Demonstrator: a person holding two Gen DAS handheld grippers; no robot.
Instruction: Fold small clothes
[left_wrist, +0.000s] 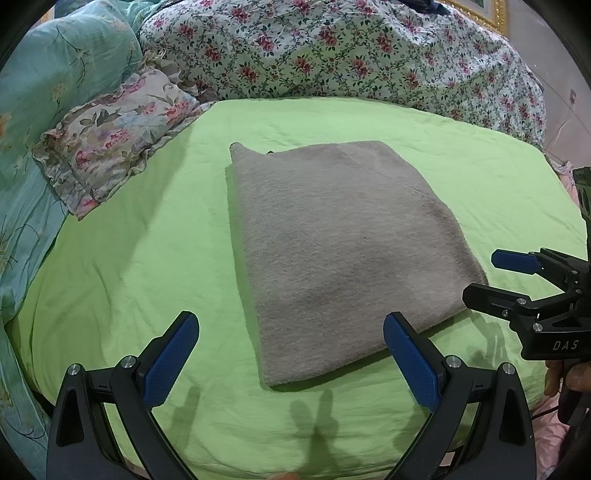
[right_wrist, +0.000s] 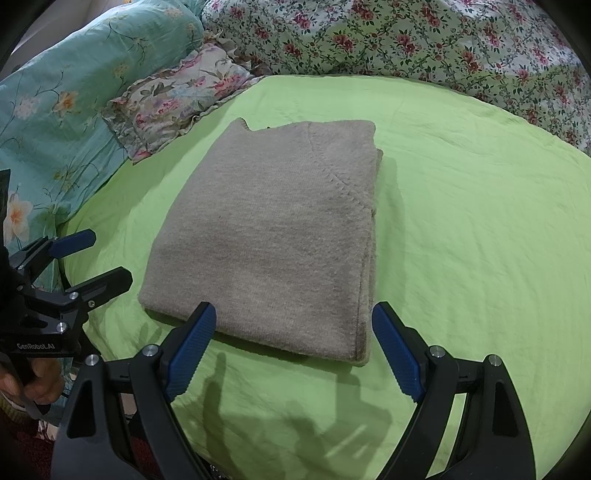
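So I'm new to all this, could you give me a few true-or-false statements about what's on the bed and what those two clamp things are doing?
1. The grey garment lies folded into a compact rectangle on the green sheet. True.
2. The left gripper is clamped onto the garment. False: its jaws stand wide open, holding nothing.
3. The right gripper is open too, at the garment's near edge. True.
4. A small floral pillow sits on top of the garment. False: it lies apart, beyond the garment's far left corner.
5. The bed covering under the garment is blue. False: it is light green.
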